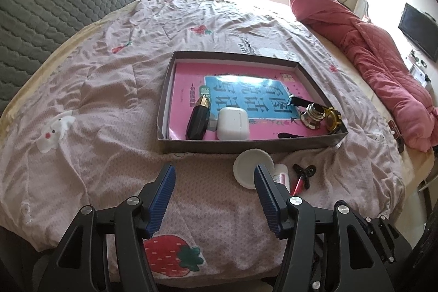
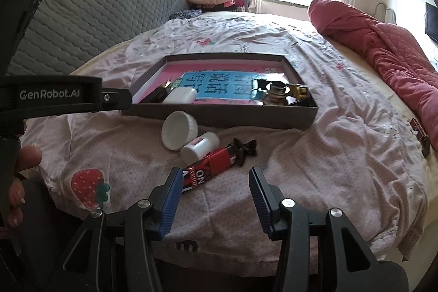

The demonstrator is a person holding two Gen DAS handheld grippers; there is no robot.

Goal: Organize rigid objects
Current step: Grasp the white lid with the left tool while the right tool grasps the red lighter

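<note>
A shallow grey box (image 1: 246, 147) (image 2: 219, 115) lies on the bed with a pink book in its bottom. On the book rest a black faceted bottle (image 1: 197, 121), a white earbud case (image 1: 232, 123) (image 2: 179, 95) and a metal piece with a gold gear (image 1: 320, 115) (image 2: 284, 92). In front of the box lie a white lid (image 1: 247, 166) (image 2: 179, 133), a small white bottle (image 1: 282, 173) (image 2: 199, 147), a red and black tube (image 2: 210, 168) and a black clip (image 1: 305, 171) (image 2: 245, 149). My left gripper (image 1: 215, 174) is open over bare sheet. My right gripper (image 2: 216, 177) is open just short of the tube.
The bed carries a wrinkled pink strawberry-print sheet (image 1: 109, 89). A rolled red quilt (image 1: 383, 67) runs along the right side. A grey padded headboard (image 1: 54, 4) stands at the left. A hand (image 2: 19, 177) grips the left tool at the right wrist view's left edge.
</note>
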